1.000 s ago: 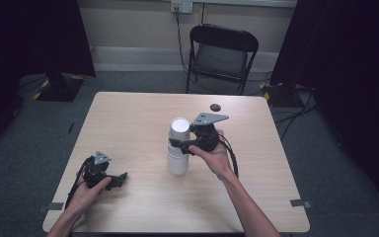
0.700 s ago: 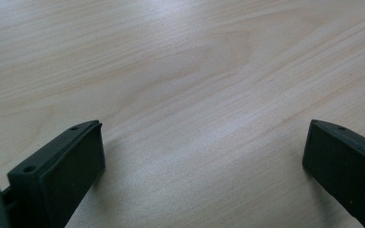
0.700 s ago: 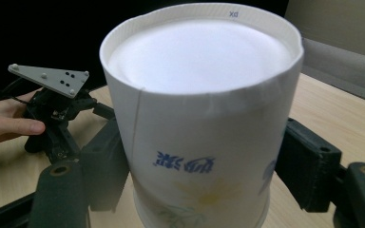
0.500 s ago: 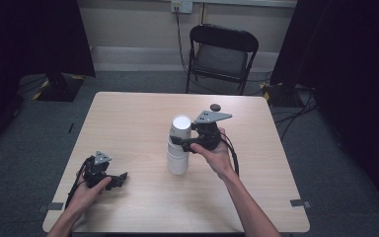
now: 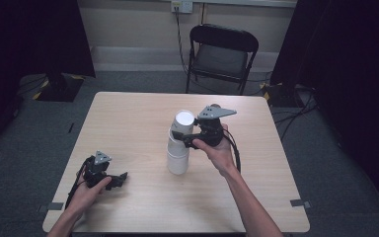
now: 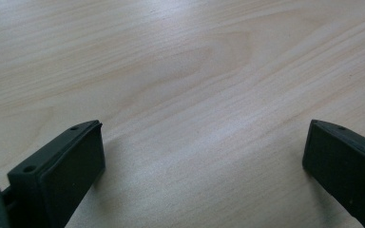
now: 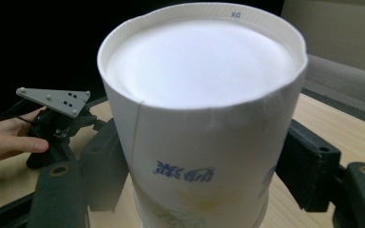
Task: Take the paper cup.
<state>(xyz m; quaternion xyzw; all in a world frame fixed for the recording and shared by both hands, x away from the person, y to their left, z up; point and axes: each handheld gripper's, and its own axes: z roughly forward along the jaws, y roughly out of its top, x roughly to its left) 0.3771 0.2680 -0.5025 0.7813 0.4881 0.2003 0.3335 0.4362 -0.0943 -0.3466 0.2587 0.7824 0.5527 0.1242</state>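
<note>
An upside-down white paper cup (image 5: 183, 122) tops a stack of white cups (image 5: 177, 160) at the middle of the table (image 5: 128, 113). My right gripper (image 5: 181, 139) is shut on that top cup from the right. In the right gripper view the cup (image 7: 199, 104) shows its base upward with blue print and a faint yellow flower, and the right gripper (image 7: 204, 166) has a black jaw pressed on each side. My left gripper (image 5: 113, 178) rests on the table at the front left. Its own view shows the left gripper (image 6: 202, 161) open over bare wood.
A black folding chair (image 5: 222, 49) stands beyond the table's far edge. Cables lie on the floor at the back right. A small dark object (image 5: 216, 105) peeks out behind the right gripper's grey plate. Bare wood lies around the stack.
The right gripper and the top cup have risen slightly and drifted a little to the right. The left gripper has stayed where it was.
</note>
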